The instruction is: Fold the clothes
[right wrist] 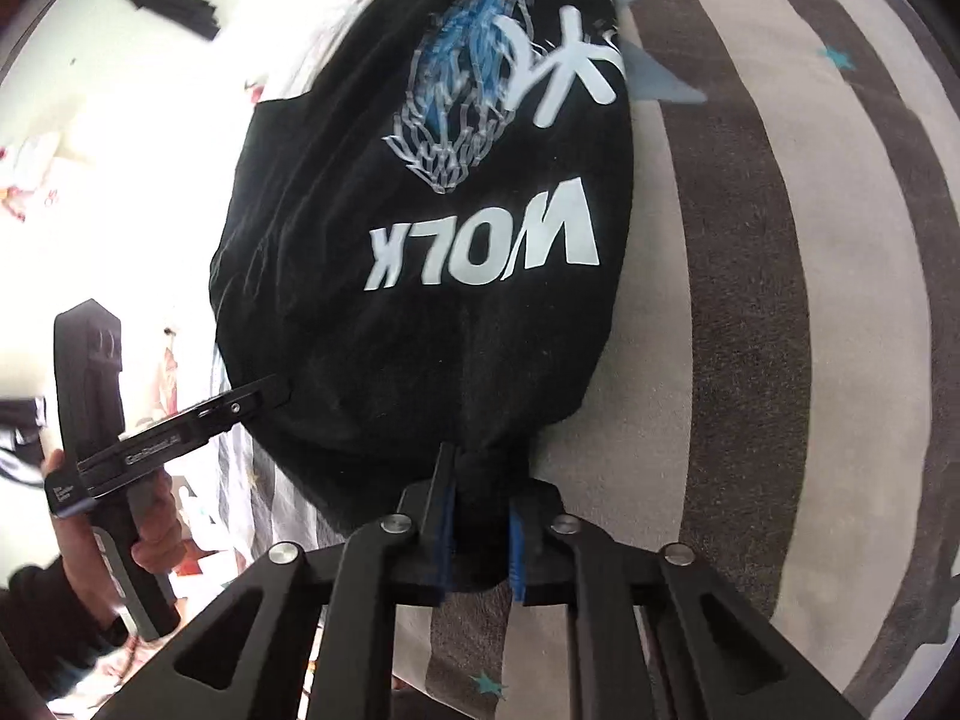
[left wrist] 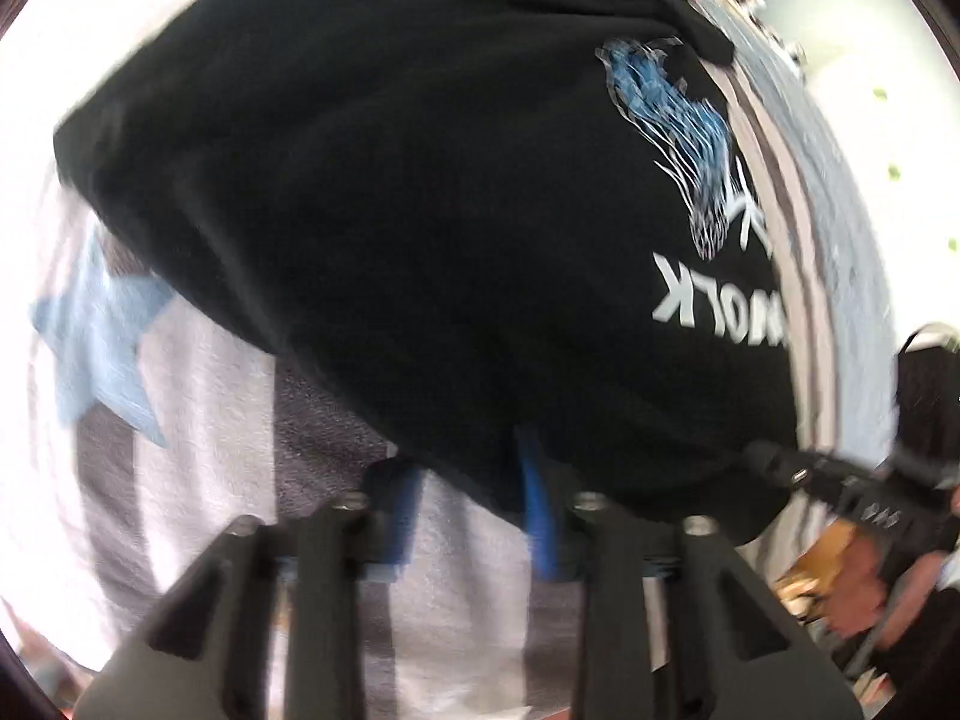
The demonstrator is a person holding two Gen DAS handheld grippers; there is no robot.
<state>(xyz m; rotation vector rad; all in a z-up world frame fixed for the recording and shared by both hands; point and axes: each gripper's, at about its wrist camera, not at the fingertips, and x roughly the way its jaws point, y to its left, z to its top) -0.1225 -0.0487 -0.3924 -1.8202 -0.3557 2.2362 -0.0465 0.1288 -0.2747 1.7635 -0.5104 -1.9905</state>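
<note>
Black cotton fills both views: a black T-shirt (right wrist: 420, 324) with a blue and white print and the white letters "WOLK", seen upside down, lies bunched on a striped cover (right wrist: 780, 300) of grey and off-white bands dotted with blue stars. In the right wrist view the shirt runs from the top of the frame down to the right tongs (right wrist: 478, 516), whose blue-padded fingers (right wrist: 444, 531) are pinched narrow on a gathered corner of the black fabric; the cloth bulges between the pads and is clearly held. To the left of that corner the left tongs (right wrist: 273, 393) reach in from the side, gripped by a person's hand (right wrist: 150, 516) in a dark sleeve, and their tips meet the lower left edge of the same shirt.

The left wrist view is blurred. There the left tongs (left wrist: 471, 504) point steeply down, the blue pads (left wrist: 537, 516) standing narrow, and the right-hand pad is tucked under the shirt's hem while the left-hand one shows against the cover. Whether the pads truly press on the fabric I cannot tell from this blur. A large pale blue star (left wrist: 99, 330) on the cover sits to the left of the shirt, and the right tongs (left wrist: 759, 456) enter from the right edge, touching the shirt's lower corner
</note>
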